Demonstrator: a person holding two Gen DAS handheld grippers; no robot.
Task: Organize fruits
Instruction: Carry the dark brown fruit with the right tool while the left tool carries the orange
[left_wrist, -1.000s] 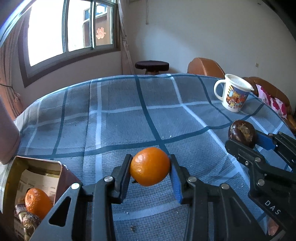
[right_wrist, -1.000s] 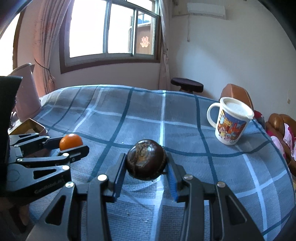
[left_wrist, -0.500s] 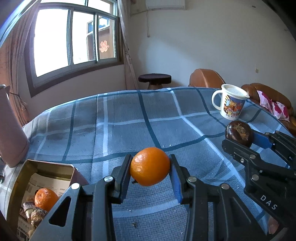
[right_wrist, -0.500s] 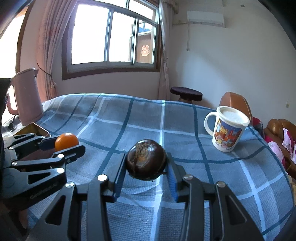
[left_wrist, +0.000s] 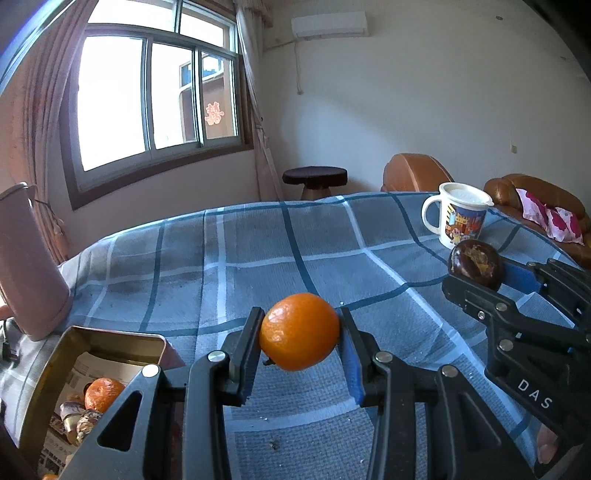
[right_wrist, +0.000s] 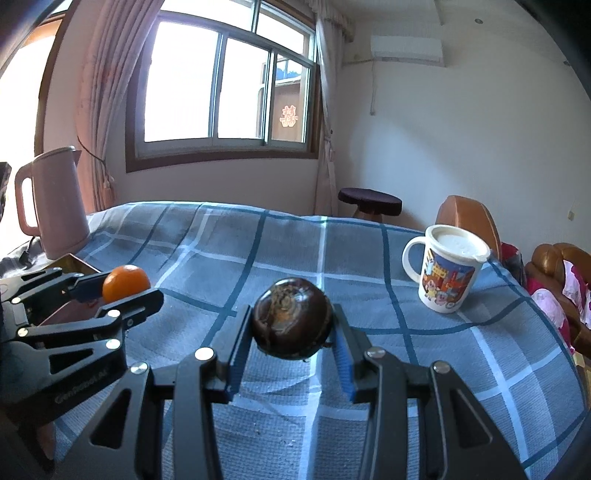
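An orange (left_wrist: 299, 331) is clamped between the pads of the left hand-held gripper (left_wrist: 300, 338) and is held above the blue checked cloth of the desk (left_wrist: 258, 251). A dark brown fruit (right_wrist: 291, 318) is gripped likewise by the right hand-held gripper (right_wrist: 291, 334), just to the right. An open tin (left_wrist: 110, 341) with another orange (left_wrist: 103, 393) inside is seen lower left. Farther off, a lidded cartoon mug (right_wrist: 448, 267) and a pink kettle (right_wrist: 55, 201) are stood on the desk.

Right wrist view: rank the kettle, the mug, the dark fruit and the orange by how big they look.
1. Kettle
2. Mug and dark fruit: about alike, and the fruit sits much nearer the camera, so unsure.
3. Orange
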